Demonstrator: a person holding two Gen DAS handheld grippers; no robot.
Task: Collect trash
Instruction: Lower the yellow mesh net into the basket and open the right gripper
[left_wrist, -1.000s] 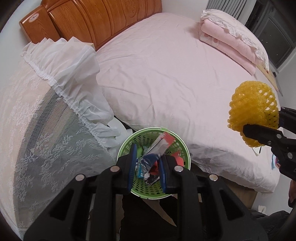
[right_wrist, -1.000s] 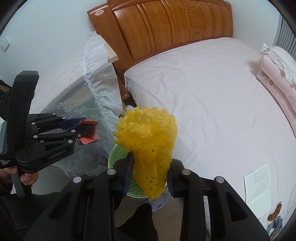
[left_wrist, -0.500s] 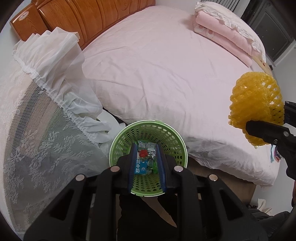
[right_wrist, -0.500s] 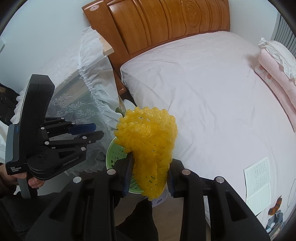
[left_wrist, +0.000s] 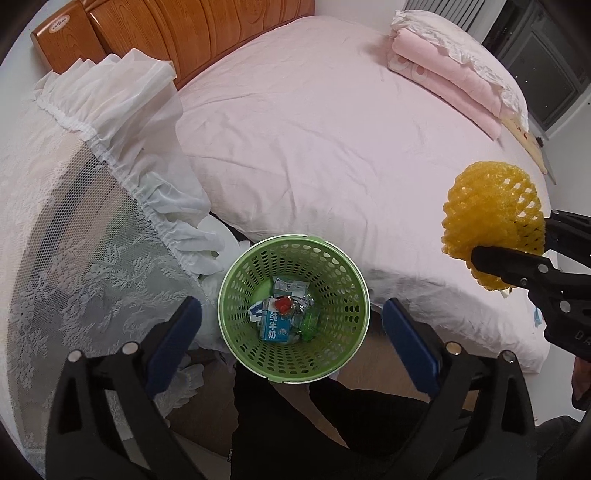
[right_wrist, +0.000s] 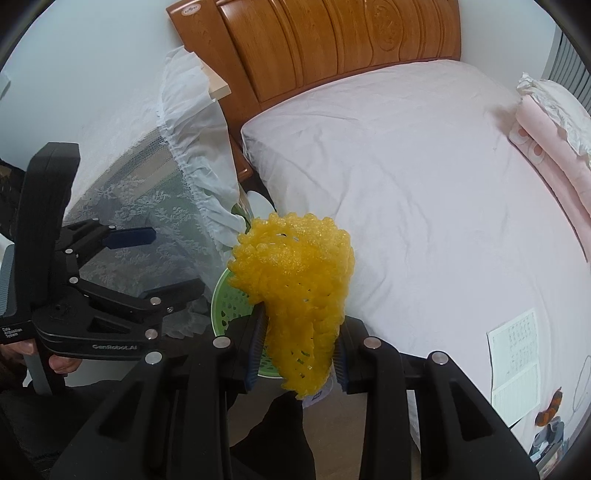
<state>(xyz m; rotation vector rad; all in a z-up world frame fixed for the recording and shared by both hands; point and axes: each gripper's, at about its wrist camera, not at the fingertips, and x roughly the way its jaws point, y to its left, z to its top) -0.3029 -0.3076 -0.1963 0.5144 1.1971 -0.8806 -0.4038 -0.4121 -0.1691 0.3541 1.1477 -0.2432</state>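
My left gripper (left_wrist: 291, 334) hangs directly over the green perforated waste basket (left_wrist: 236, 280), and its jaws have just been opening; they now stand wide, one blue pad on each side of the basket's rim, with nothing between them. Down in the basket lie a small milk carton (left_wrist: 273, 325) and crumpled wrappers (left_wrist: 295, 301), so I judge the drop from this side done.

My right gripper (right_wrist: 299, 343) is clamped narrow on the yellow foam fruit net (right_wrist: 295, 280), which bulges up above the jaws. In the left wrist view that net (left_wrist: 491, 225) sits out at three o'clock from the basket, over the edge of the pink bed (left_wrist: 314, 147), well apart from the rim.

The step in hand, as I read it, is the second deposit. Next I should clear my left gripper away toward nine o'clock, carry the net across until it hangs above the basket's mouth, and only then let go. The net is light and springy, so it may catch on the pads or bounce off the rim.
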